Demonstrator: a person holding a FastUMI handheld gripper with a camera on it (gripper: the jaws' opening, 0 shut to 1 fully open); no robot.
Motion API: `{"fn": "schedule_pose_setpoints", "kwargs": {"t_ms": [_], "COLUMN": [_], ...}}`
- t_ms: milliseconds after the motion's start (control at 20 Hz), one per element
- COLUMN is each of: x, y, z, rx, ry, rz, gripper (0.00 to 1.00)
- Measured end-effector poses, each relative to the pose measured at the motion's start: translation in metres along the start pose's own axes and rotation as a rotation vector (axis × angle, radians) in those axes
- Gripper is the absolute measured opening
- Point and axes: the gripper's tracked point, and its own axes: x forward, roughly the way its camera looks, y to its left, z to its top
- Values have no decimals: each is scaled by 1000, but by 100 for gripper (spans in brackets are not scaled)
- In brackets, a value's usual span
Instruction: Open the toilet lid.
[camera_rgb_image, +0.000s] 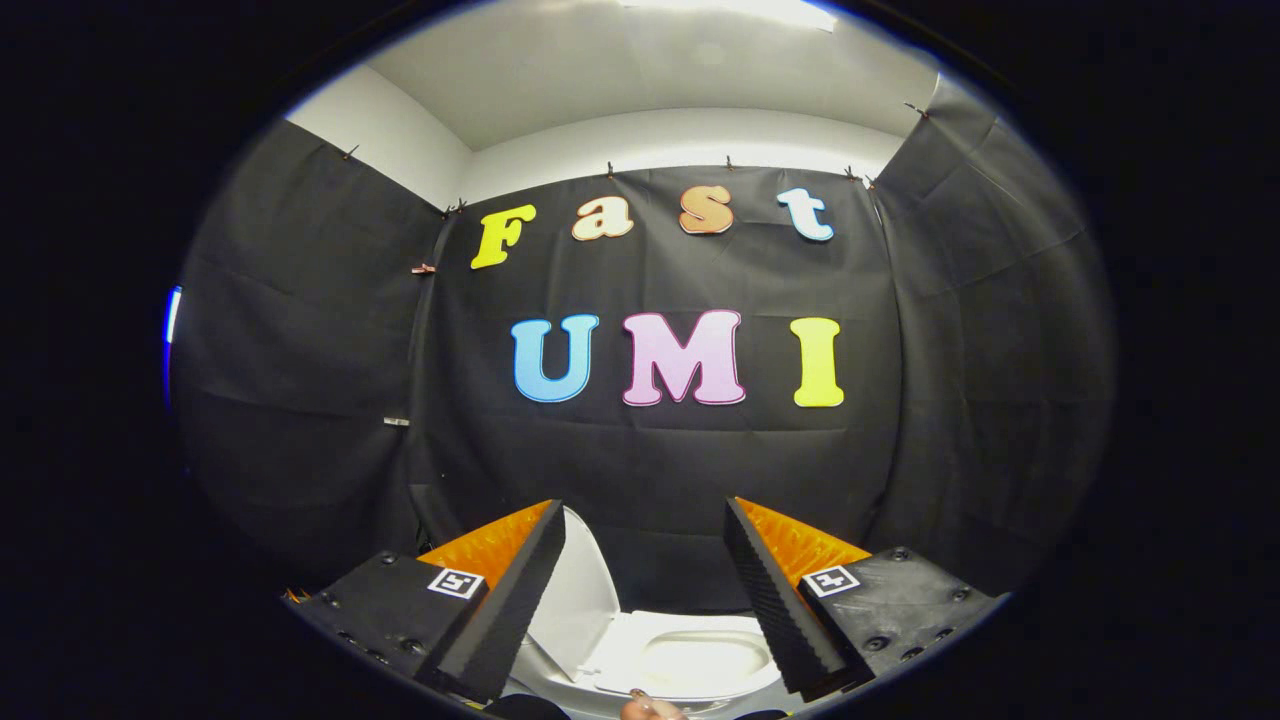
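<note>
Black cloth hangs on every side of the booth, with pale wall and ceiling above it. I go outward from the tool.

1. Tool state. I read the gripper (645, 520) as released: its two fingers stand wide apart with nothing between them and nothing touching either one.

2. Position of the work. Below the fingers and between them sits the toilet (690, 660), seen from above. Its lid (580, 590) stands raised beside the near finger on one side, leaning back toward the cloth. I cannot tell whether the lid touches that finger or only sits behind it.

3. Appearance. Lid, seat and bowl are white, smooth and glossy. The seat ring lies flat and the bowl opening is exposed.

4. Step in hand. I judge the opening as done or nearly done, since the lid is already upright and the fingers hold nothing.

5. Next move. I would confirm that the lid rests stable against its stop, then draw the tool clear without brushing the lid's edge.

A small part of a hand (650, 708) shows at the near rim.
</note>
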Motion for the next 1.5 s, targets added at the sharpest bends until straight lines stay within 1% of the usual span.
{"fn": "schedule_pose_setpoints", "kwargs": {"t_ms": [300, 500, 900, 1500], "x": [1, 0, 5, 8], "y": [-3, -2, -2, 7], "z": [0, 6, 3, 4], "rx": [4, 13, 29, 19], "ry": [11, 3, 19, 23], "rz": [-6, 7, 11, 22], "gripper": [100, 100, 100, 100]}}
